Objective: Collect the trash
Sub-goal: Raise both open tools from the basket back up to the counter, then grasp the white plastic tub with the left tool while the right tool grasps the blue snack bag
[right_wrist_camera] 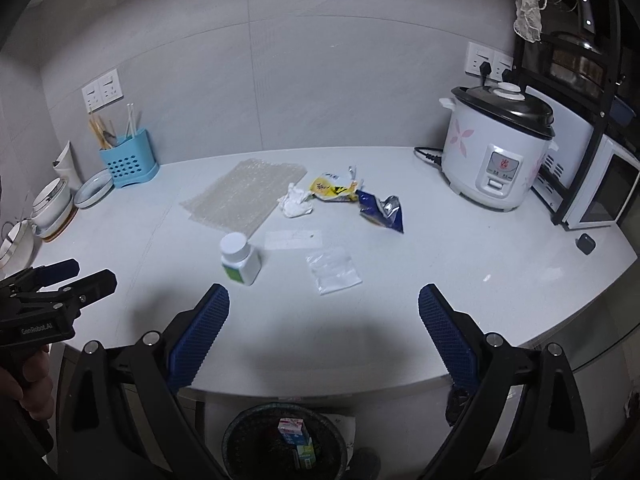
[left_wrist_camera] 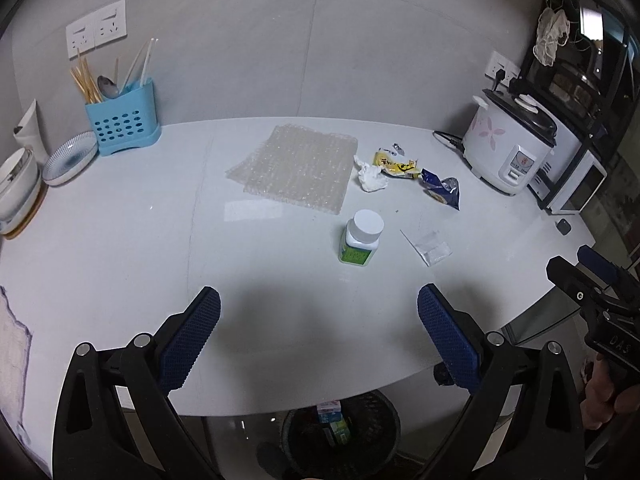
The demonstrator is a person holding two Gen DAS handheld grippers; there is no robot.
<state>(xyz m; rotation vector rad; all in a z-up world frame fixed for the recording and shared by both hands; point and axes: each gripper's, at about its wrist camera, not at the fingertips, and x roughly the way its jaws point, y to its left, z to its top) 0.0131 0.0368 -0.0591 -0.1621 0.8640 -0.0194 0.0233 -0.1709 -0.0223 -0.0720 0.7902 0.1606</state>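
Both grippers hang over the near edge of the counter (left_wrist_camera: pixel 120 240) with nothing in them. The left gripper (left_wrist_camera: pixel 319 336) has its jaws spread wide, and so does the right gripper (right_wrist_camera: pixel 324 334).

The trash lies toward the middle and back of the counter. A sheet of bubble wrap (left_wrist_camera: pixel 296 166) lies flat near the back edge. Just to its right sits a crumpled tissue (left_wrist_camera: pixel 370 176), touching or nearly touching a yellow wrapper (left_wrist_camera: pixel 398 164). A blue wrapper (left_wrist_camera: pixel 442 188) lies just beyond that, toward the rice cooker (left_wrist_camera: pixel 508 144) at the back right corner. Nearer the front stand a small white-capped bottle (left_wrist_camera: pixel 360 238) and, beside it, a flat clear plastic bag (left_wrist_camera: pixel 430 248). Below the near edge stands a dark bin (right_wrist_camera: pixel 284 444) that already holds a couple of small cartons.

The step in hand looks like the reach for the next piece. The bottle is upright and rigid, so the left gripper could come in level and close on its body below the cap. The flat bag probably needs a low, slanted approach, one finger sliding under a raised edge, or it will only skid. The tissue and wrappers are light and crowded together. Pinching one from above at its highest fold should avoid dragging its neighbours. The bin sits close under the edge, so each piece needs only a short carry.
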